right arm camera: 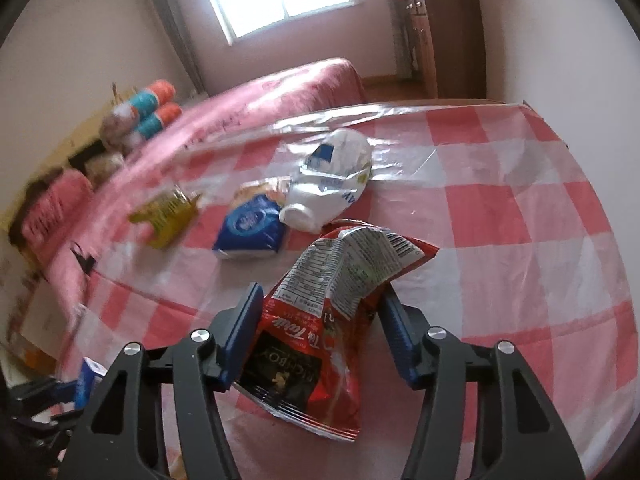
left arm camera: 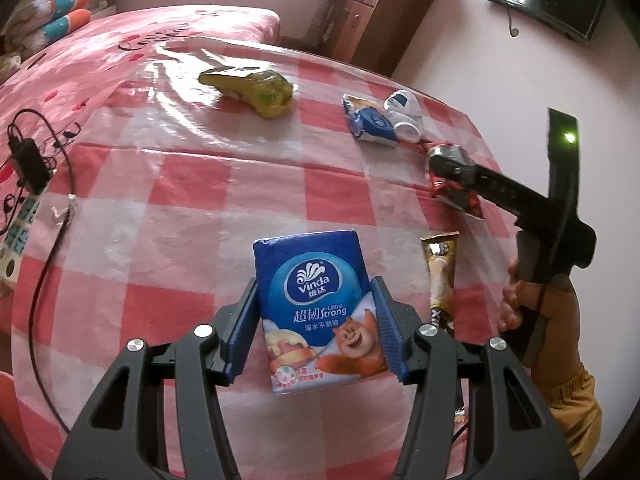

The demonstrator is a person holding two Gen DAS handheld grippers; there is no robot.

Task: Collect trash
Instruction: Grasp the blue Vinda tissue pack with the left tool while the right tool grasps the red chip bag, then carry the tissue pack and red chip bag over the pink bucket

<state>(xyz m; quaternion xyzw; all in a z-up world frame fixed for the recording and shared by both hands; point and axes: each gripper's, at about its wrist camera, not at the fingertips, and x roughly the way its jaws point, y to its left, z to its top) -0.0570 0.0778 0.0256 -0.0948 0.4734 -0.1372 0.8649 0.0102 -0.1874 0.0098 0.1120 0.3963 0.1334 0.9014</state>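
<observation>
1. Left gripper (left arm camera: 316, 320): the jaws are closed on a blue tissue pack (left arm camera: 316, 304), with a pad on each long side. The pack stands up off the cloth, so the grip carries it, probably for removal from the table.
2. Right gripper (right arm camera: 320, 332): the jaws straddle a red snack bag (right arm camera: 320, 320). The left pad touches the bag. The right pad sits close to the crumpled foil, but contact there cannot be confirmed. No firm grip is evident. Judged step: closing on the bag before lifting it.
3. The bag lies crumpled, label side up, near the table edge. Crumpled foil gives the pads a ridge to pinch.
4. Beyond the bag, on the checked cloth (right arm camera: 520, 208): a small blue packet (right arm camera: 252, 232) touching a white bottle (right arm camera: 332, 184); a yellow wrapper (right arm camera: 168, 216) lies apart, farther left.
5. In the left view, a gold stick wrapper (left arm camera: 440, 276) lies just beside the pack.
6. These four items remain uncollected. No bin is visible.
</observation>
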